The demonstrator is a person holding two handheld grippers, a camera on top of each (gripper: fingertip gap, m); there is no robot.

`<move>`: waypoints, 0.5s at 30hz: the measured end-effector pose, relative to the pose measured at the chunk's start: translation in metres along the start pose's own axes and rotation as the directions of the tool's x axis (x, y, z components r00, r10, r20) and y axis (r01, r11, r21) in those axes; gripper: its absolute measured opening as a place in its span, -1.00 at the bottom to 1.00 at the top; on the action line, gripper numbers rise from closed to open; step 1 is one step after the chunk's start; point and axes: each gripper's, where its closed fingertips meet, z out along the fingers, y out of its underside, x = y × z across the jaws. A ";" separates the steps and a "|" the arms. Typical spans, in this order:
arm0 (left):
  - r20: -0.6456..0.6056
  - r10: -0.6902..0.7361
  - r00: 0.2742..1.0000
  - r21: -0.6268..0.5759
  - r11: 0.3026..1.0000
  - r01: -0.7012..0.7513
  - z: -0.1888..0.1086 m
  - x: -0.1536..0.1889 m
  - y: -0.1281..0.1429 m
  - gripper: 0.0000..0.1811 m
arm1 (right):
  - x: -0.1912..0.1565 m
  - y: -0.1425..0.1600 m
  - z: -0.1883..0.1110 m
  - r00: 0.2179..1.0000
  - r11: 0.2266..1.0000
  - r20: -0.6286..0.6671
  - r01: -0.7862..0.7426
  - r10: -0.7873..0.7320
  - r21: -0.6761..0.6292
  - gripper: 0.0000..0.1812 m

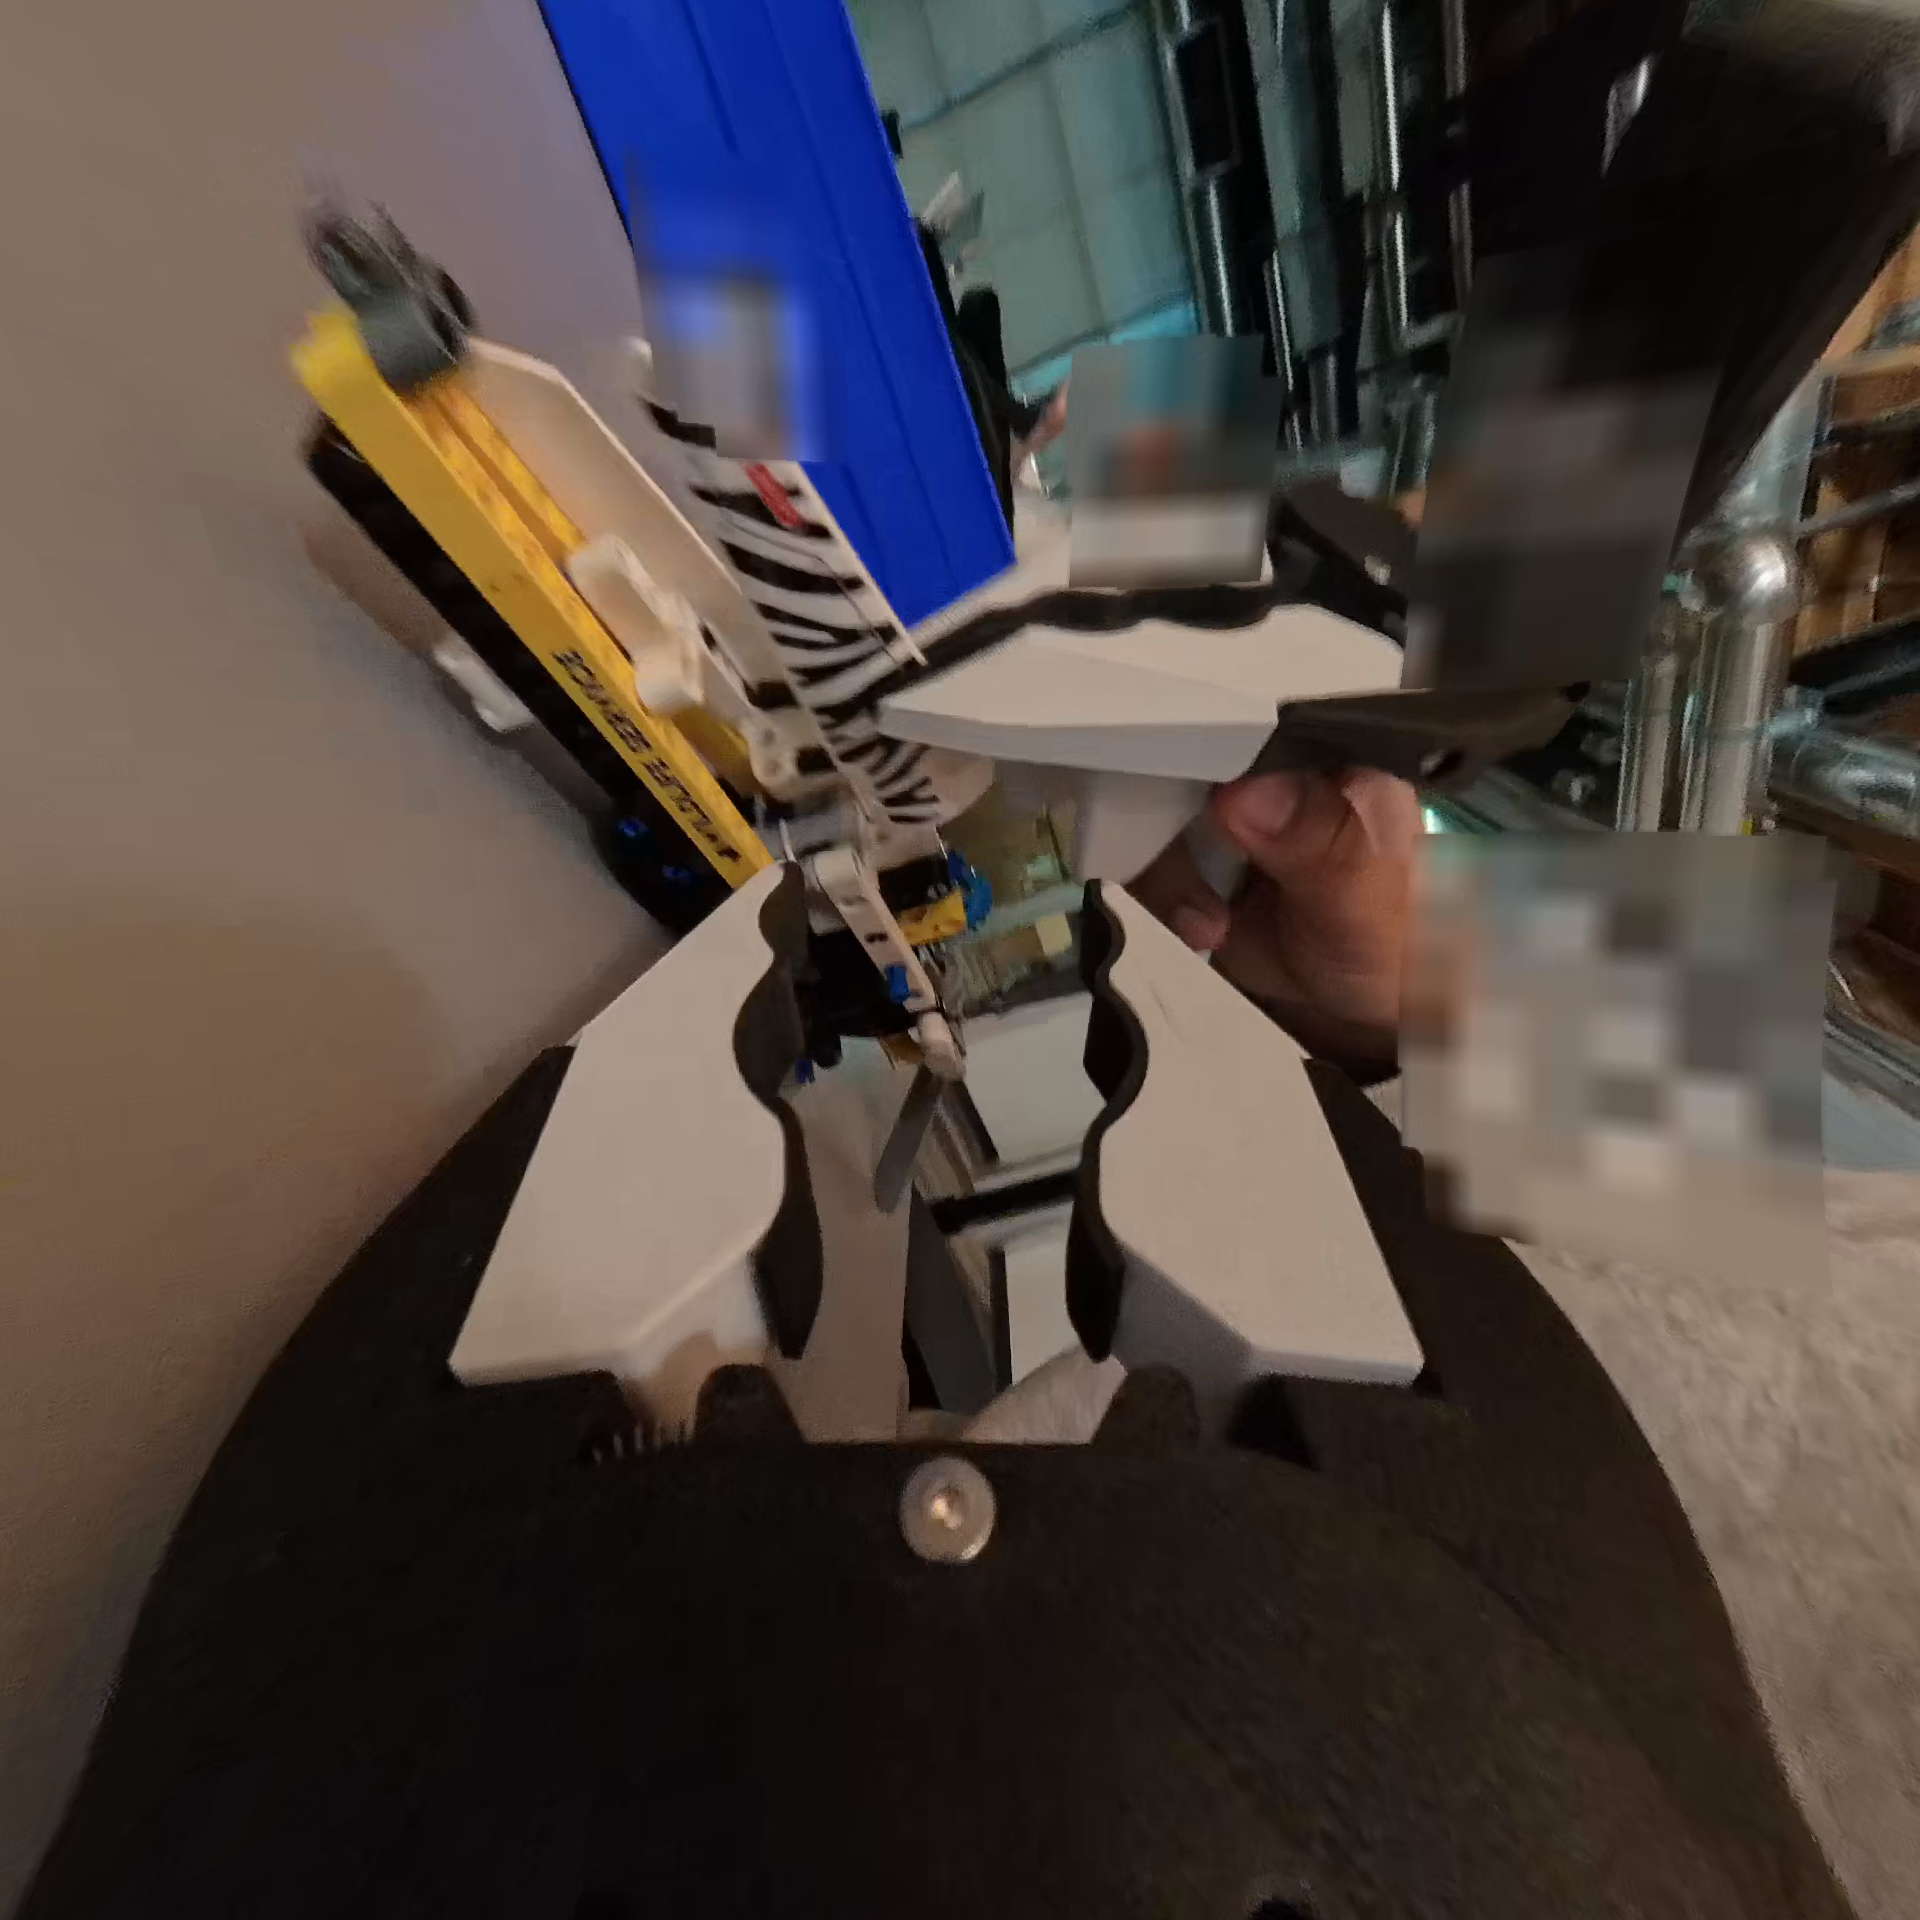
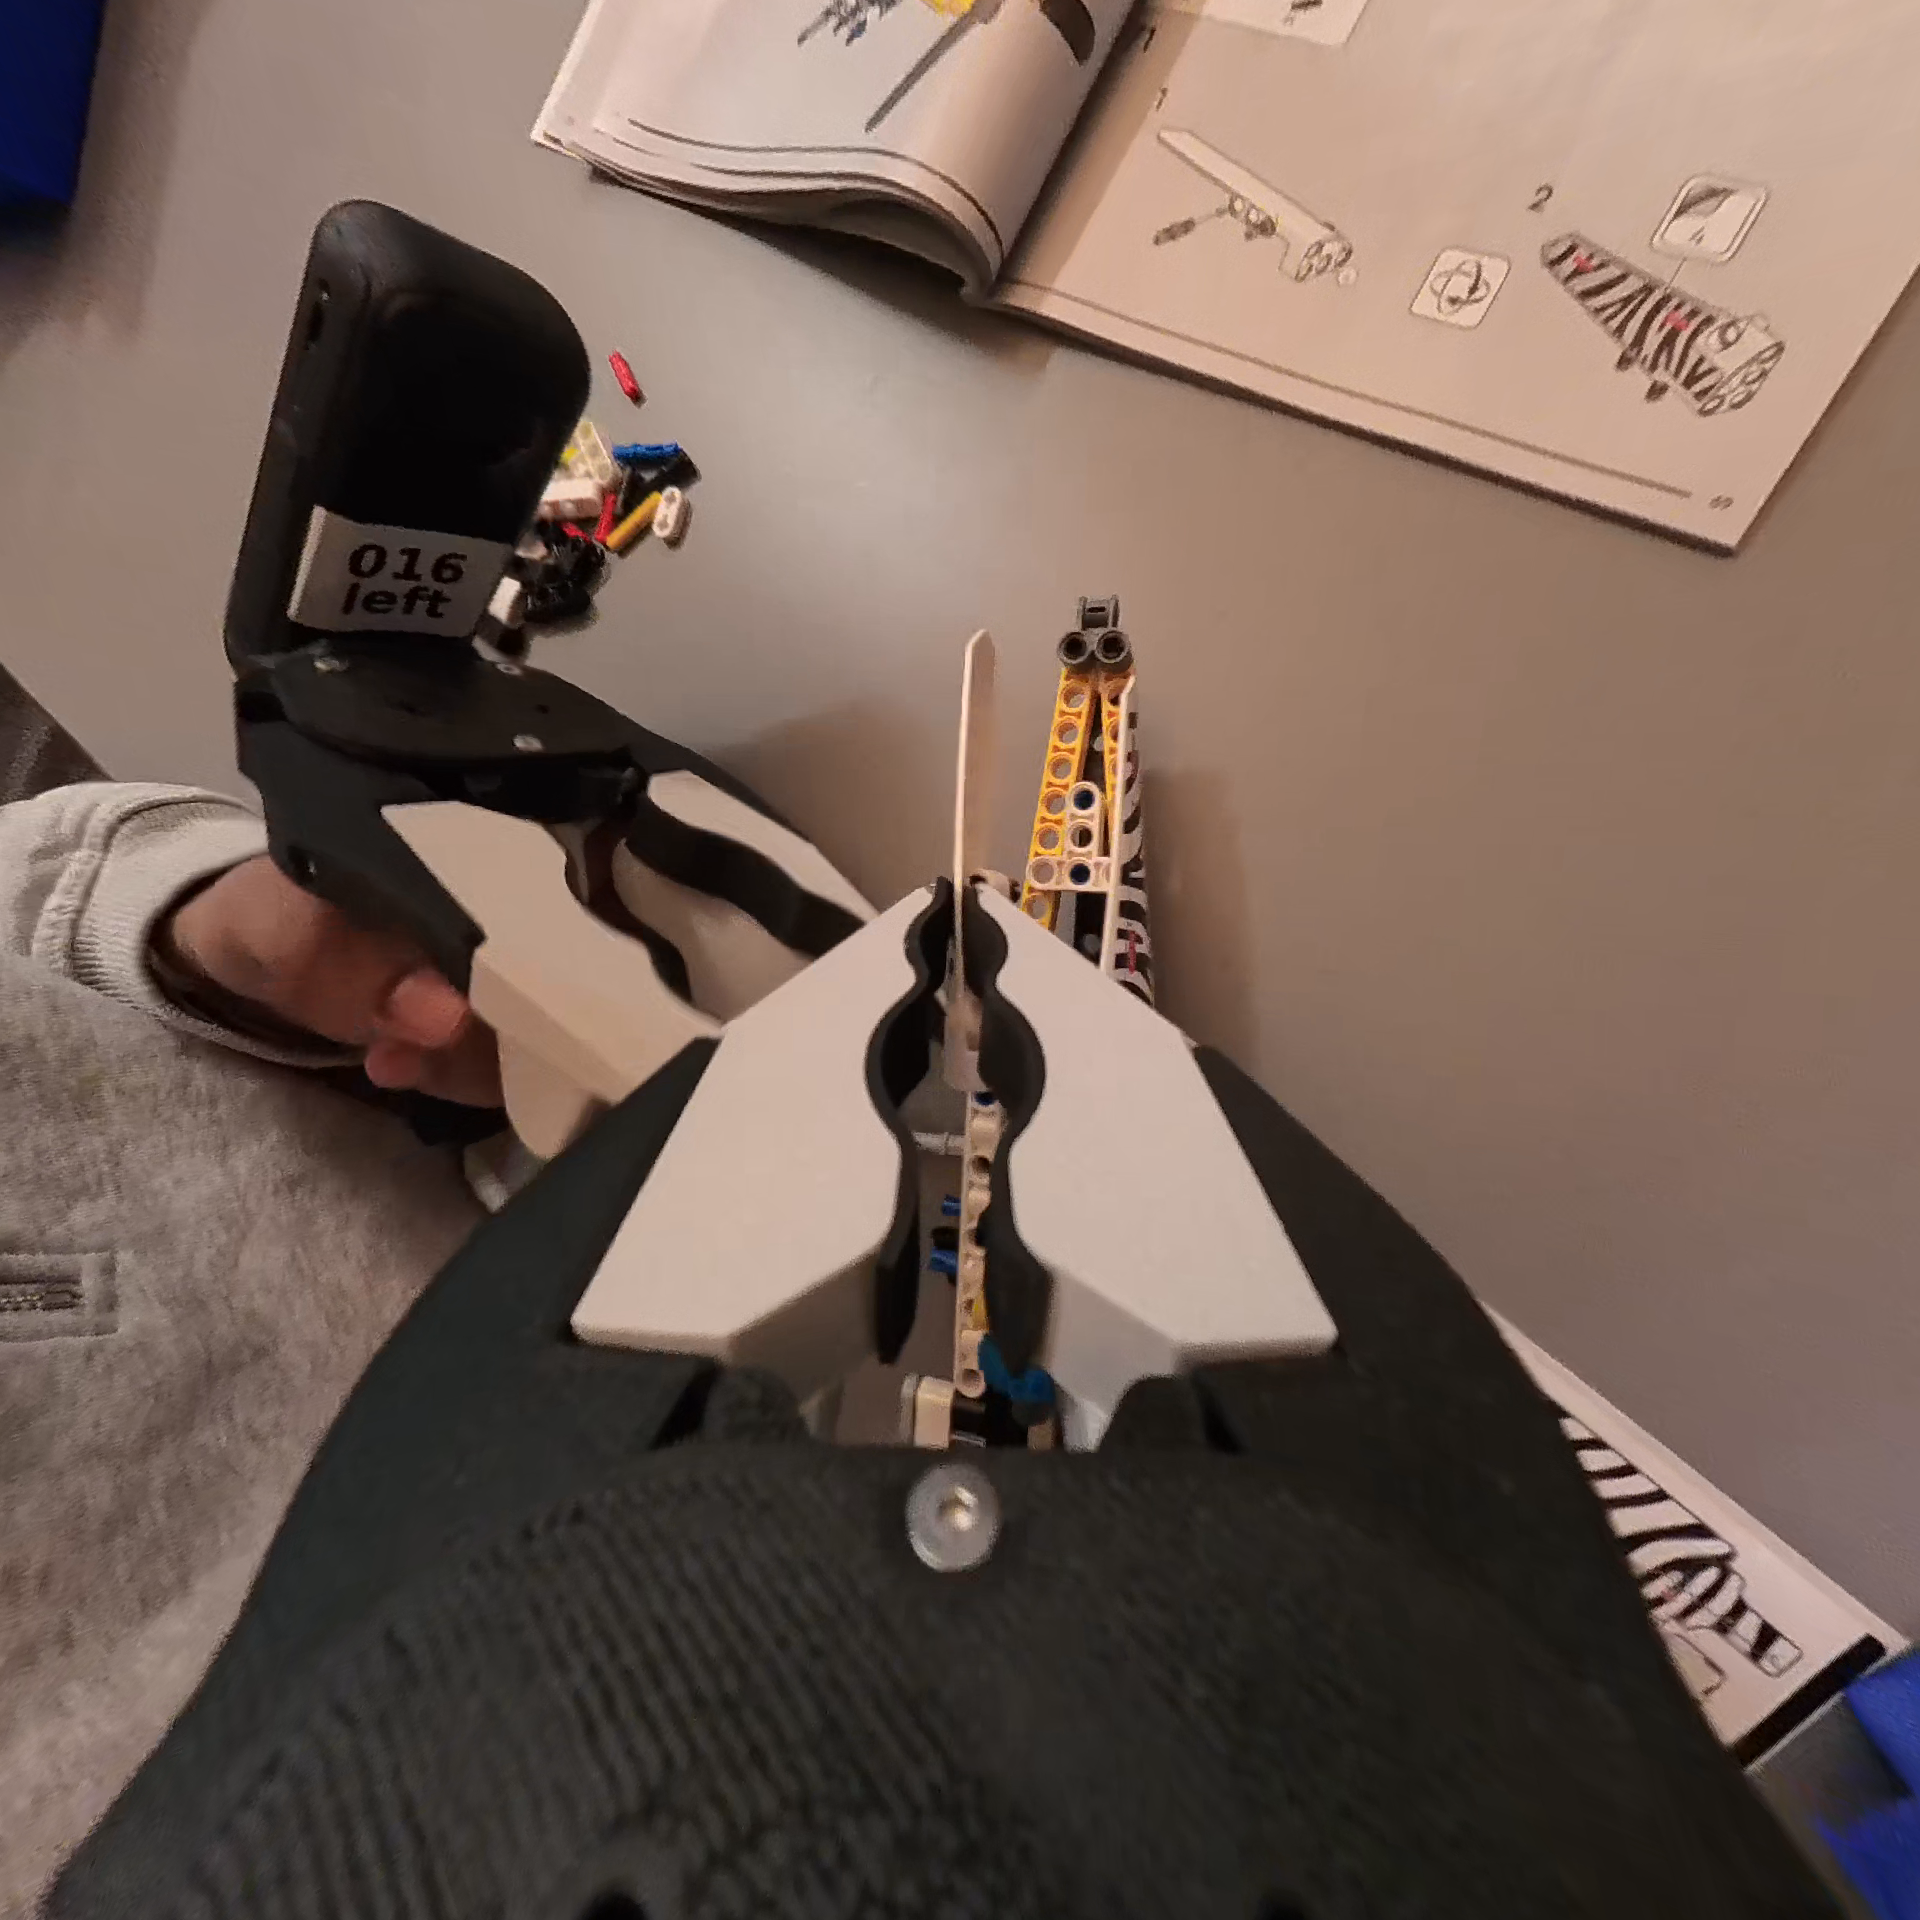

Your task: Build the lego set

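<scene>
The lego model (image 2: 1081, 748) is a long assembly of yellow beams, white panels and zebra-striped panels, with a grey connector at its far end. It rests end-on on the grey table (image 2: 1455, 831). My right gripper (image 2: 951, 894) is shut on the model's thin white panel (image 2: 977, 748). In the left wrist view the model (image 1: 623, 582) stands ahead, and the right gripper (image 1: 914, 675) clamps it from the right. My left gripper (image 1: 935, 894) is open, its fingertips on either side of the model's near end. It shows in the right wrist view (image 2: 758, 956), just left of the right gripper.
An open instruction booklet (image 2: 1351, 312) lies at the far right. A pile of loose lego pieces (image 2: 613, 499) lies behind the left gripper. A zebra-printed sheet (image 2: 1683, 1558) lies at the near right. A blue bin (image 1: 790, 260) stands behind the model. A hand (image 2: 364, 987) holds the left gripper. The tips of one gripper are about 4 cm away from the tips of the other.
</scene>
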 end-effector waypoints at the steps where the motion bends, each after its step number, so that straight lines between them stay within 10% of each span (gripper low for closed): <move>1: 0.011 -0.005 1.000 0.050 0.999 0.005 -0.005 -0.002 -0.009 -0.47 | 0.000 -0.002 -0.003 1.000 1.000 -0.007 0.008 -0.008 0.015 -1.00; 5: 0.170 0.003 0.985 0.202 0.979 -0.038 -0.023 -0.025 -0.035 -0.61 | 0.001 -0.009 -0.018 1.000 0.994 -0.009 0.028 -0.027 0.108 -1.00; 11: 0.438 0.148 0.887 0.044 0.982 -0.186 -0.012 -0.052 -0.021 -0.71 | 0.004 -0.009 -0.042 0.997 0.967 -0.031 0.080 -0.075 0.240 -1.00; 15: 0.403 0.055 0.913 0.078 0.992 -0.094 -0.005 -0.051 -0.022 -0.73 | 0.009 -0.003 -0.053 0.995 0.953 -0.038 0.101 -0.095 0.287 -1.00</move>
